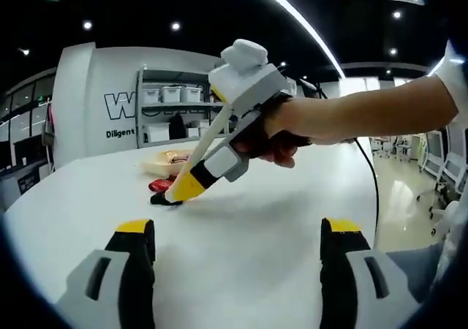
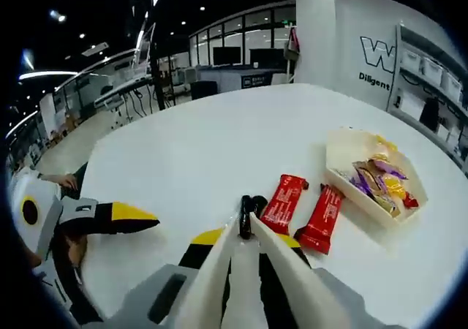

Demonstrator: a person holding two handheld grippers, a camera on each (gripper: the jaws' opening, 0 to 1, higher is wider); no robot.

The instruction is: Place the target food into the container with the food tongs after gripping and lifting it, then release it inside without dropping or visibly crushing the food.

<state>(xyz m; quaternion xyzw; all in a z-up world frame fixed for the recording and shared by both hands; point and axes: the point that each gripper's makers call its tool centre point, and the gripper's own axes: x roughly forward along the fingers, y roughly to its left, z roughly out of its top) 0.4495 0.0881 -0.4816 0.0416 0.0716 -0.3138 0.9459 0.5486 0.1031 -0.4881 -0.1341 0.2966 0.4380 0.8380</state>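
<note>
**A:** Where do your grippers stand?

**B:** Start with your right gripper (image 2: 245,234). In the right gripper view it holds the cream food tongs (image 2: 252,270), and the two blades run forward and come nearly together at a small dark item (image 2: 253,206) on the white table (image 2: 197,146). The tong tips sit at that item, but you cannot tell whether they pinch it. The jaws are pressed in on the tong arms.

**A:** And past the tips?

**B:** Just right of the dark item lie two red wrapped bars (image 2: 284,203), side by side and angled away from you. The second bar (image 2: 322,218) is next to the first, further right. Beyond them, further right again, sits the cream container (image 2: 344,161), with mixed wrapped snacks piled inside it.

**A:** Your left gripper?

**B:** In the left gripper view your left gripper (image 1: 238,252) hovers low over the table with its jaws wide apart and nothing between them. Ahead of it your hand (image 1: 292,128) grips the right gripper (image 1: 191,185), tilted down so its yellow tips touch the table at the dark item (image 1: 164,199). Behind that, a red bar (image 1: 162,186) and the container (image 1: 167,161).
</note>
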